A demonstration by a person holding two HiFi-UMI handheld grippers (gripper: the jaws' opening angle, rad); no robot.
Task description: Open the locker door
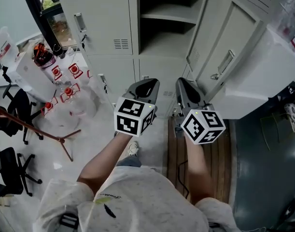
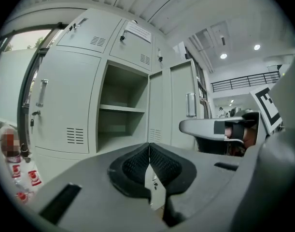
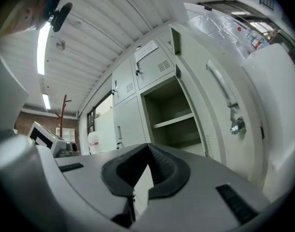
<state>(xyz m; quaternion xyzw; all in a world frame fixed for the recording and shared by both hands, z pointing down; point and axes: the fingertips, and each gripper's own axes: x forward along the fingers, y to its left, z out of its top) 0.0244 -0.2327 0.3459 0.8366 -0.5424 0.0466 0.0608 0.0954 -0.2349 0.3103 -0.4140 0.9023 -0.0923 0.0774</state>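
Plainly the locker door (image 1: 234, 37) stands wide open. It is a tall pale-grey metal panel hanging at the right side of the open compartment (image 1: 167, 33), with its long axis upright and its free edge swung out from the cabinet toward the person. The face turned toward the compartment carries a long upright handle (image 1: 226, 62) with a small metal lock piece (image 3: 236, 126) just below it. Inside the compartment a single shelf (image 1: 169, 17) runs across. The left gripper (image 1: 146, 83) and the right gripper (image 1: 183, 83) hang side by side in front of the compartment, apart from the door. Both have their jaws pressed together with nothing between them.
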